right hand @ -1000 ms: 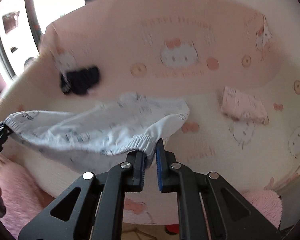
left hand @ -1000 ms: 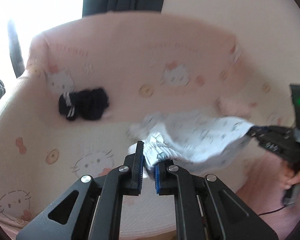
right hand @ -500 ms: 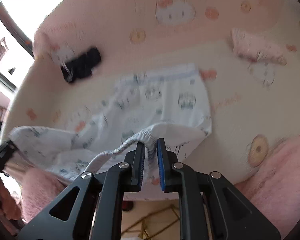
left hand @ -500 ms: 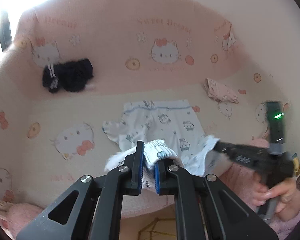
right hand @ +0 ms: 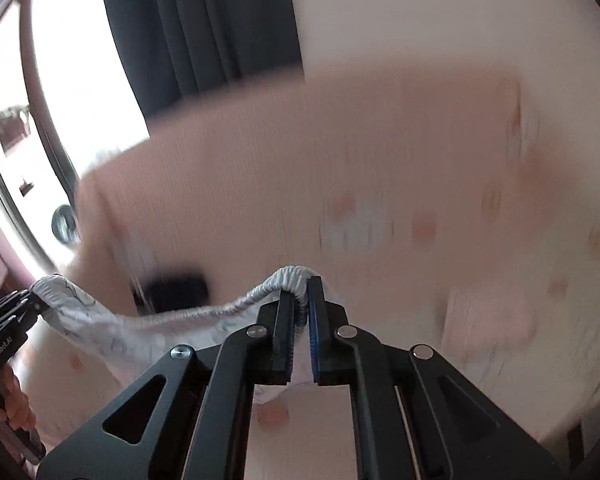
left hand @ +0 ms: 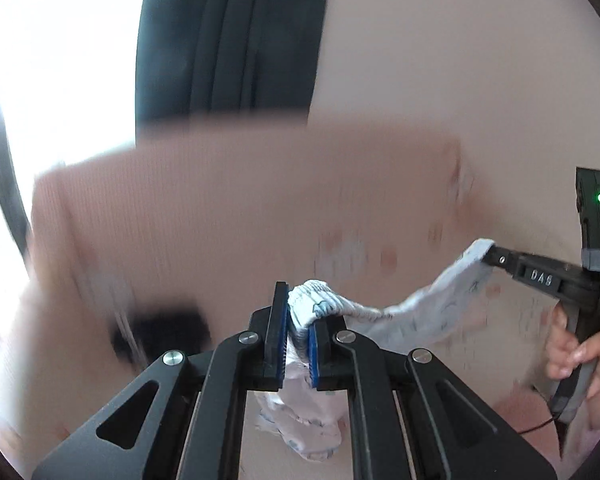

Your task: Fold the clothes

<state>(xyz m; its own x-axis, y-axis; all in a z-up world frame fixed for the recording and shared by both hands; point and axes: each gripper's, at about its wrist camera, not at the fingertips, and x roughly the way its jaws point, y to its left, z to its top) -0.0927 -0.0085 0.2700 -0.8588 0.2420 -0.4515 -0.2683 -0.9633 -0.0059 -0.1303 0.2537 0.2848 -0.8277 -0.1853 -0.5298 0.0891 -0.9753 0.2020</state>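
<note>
- pink sofa cover (left hand: 220, 208) with blurred cartoon prints, filling most of both views, strongly smeared by motion.
- dark curtain (left hand: 228, 36) above the sofa back, beside a bright window (left hand: 56, 60) on the left.
- white printed garment (left hand: 416, 320) held up in the air in front of the sofa, stretched by its elastic waistband (right hand: 188, 314) between the two grippers, the middle sagging a little, loose cloth hanging below the left fingers.
- left gripper (left hand: 298, 340) clamped on one bunched end of the waistband, blue pads pressed against the cloth.
- right gripper (right hand: 300, 324) clamped on the other end, elastic edge curving over the top of its fingers; seen also from the left wrist view at the right side, held by a hand (left hand: 580, 356).
- small black garment (left hand: 160, 336) lying on the sofa seat behind, well apart from the white one, only a dark blur.
- pale pink garment (right hand: 488, 312) on the seat at the right, blurred too.
</note>
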